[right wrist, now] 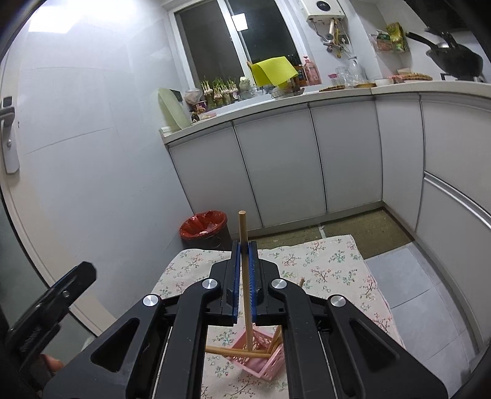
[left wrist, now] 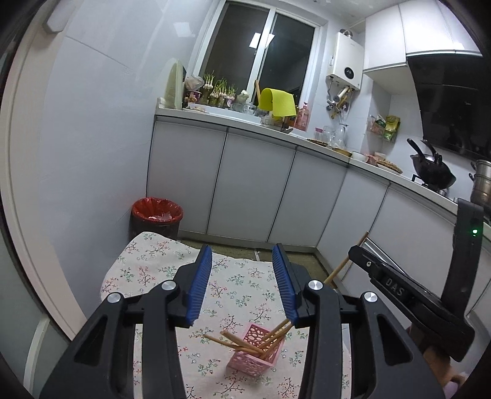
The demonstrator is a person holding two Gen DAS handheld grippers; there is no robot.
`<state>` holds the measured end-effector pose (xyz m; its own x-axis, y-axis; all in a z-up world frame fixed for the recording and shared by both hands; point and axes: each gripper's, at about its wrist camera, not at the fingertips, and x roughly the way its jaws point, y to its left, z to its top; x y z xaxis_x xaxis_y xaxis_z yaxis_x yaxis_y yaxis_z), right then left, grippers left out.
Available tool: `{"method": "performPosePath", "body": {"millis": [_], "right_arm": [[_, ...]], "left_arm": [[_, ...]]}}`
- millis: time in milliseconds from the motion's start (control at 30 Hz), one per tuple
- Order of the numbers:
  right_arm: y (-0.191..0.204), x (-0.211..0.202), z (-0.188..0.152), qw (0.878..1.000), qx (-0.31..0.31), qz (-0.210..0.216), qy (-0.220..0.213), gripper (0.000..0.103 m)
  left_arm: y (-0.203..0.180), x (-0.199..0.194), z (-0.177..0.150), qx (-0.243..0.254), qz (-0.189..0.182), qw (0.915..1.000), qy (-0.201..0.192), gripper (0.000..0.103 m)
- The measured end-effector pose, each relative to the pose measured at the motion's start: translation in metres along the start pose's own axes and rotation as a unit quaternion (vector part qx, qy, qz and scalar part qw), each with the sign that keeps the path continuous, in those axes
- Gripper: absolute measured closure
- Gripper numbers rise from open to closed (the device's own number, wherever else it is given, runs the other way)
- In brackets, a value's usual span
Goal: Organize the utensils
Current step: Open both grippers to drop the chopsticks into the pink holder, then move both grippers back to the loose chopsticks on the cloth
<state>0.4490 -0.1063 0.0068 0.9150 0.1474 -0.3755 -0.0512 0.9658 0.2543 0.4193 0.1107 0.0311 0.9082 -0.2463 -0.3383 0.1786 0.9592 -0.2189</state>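
Cool, even indoor light fills both views. The window is dark, mirroring a ceiling lamp. Glare whitens the wall. Fisheye bending curves the edges; corners vignette black.

The right gripper's black arm hides part of the pink perforated plastic basket; the lower end of its clamped wooden chopstick is unclear

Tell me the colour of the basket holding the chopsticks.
Pink, with a lattice of oval holes. The basket shows best in the left wrist view.
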Motion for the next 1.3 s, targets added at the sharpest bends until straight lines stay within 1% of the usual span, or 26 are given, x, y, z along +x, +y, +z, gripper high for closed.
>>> {"method": "performPosePath", "body": {"millis": [67,133,200,300,433,500,567,733,833,900,1000,1133,1200,1300], "right_arm": [[0.003,0.007,-0.002,1.000,-0.006,-0.002,0.007,0.098],[0.002,0.015,-0.008,1.000,-0.005,-0.010,0.014,0.093],[0.001,0.021,-0.015,1.000,-0.005,-0.016,0.023,0.081],[-0.001,0.023,-0.021,0.999,-0.001,-0.024,0.032,0.073],[0.000,0.016,-0.021,0.999,0.000,-0.030,0.030,0.070],[0.001,0.007,-0.022,0.999,0.001,-0.032,0.028,0.063],[0.001,-0.001,-0.024,0.999,0.000,-0.033,0.028,0.062],[0.000,-0.025,-0.029,0.999,0.003,-0.036,0.025,0.051],[-0.001,-0.041,-0.033,0.999,0.003,-0.040,0.023,0.040],[-0.003,-0.056,-0.037,0.999,0.006,-0.042,0.013,0.028],[-0.006,-0.073,-0.045,0.999,0.009,-0.047,0.005,0.019],[-0.011,-0.090,-0.057,0.999,0.017,-0.050,0.015,0.014],[-0.014,-0.100,-0.063,0.998,0.021,-0.051,0.015,0.007],[-0.016,-0.113,-0.072,0.998,0.022,-0.053,0.016,0.007]], "left_arm": [[0.004,0.001,-0.002,-0.004,0.002,1.0000,0.003,0.062],[0.008,0.004,-0.005,-0.008,0.006,0.9999,0.010,0.062],[0.013,0.004,-0.008,-0.012,0.008,0.9998,0.015,0.062],[0.016,0.002,-0.010,-0.015,0.011,0.9996,0.019,0.060],[0.013,-0.004,-0.013,-0.017,0.011,0.9995,0.023,0.057],[0.010,-0.009,-0.017,-0.013,0.012,0.9995,0.027,0.054],[0.007,-0.014,-0.021,-0.012,0.013,0.9994,0.031,0.049],[0.001,-0.027,-0.029,-0.010,0.026,0.9988,0.040,0.039],[0.001,-0.039,-0.033,-0.013,0.036,0.9985,0.039,0.031],[0.001,-0.048,-0.035,-0.016,0.041,0.9983,0.038,0.026],[-0.001,-0.063,-0.041,-0.016,0.046,0.9981,0.039,0.023],[-0.008,-0.080,-0.047,-0.002,0.051,0.9979,0.039,0.018],[-0.013,-0.087,-0.052,0.004,0.051,0.9978,0.041,0.015],[-0.017,-0.099,-0.060,0.011,0.054,0.9975,0.043,0.013]]}}
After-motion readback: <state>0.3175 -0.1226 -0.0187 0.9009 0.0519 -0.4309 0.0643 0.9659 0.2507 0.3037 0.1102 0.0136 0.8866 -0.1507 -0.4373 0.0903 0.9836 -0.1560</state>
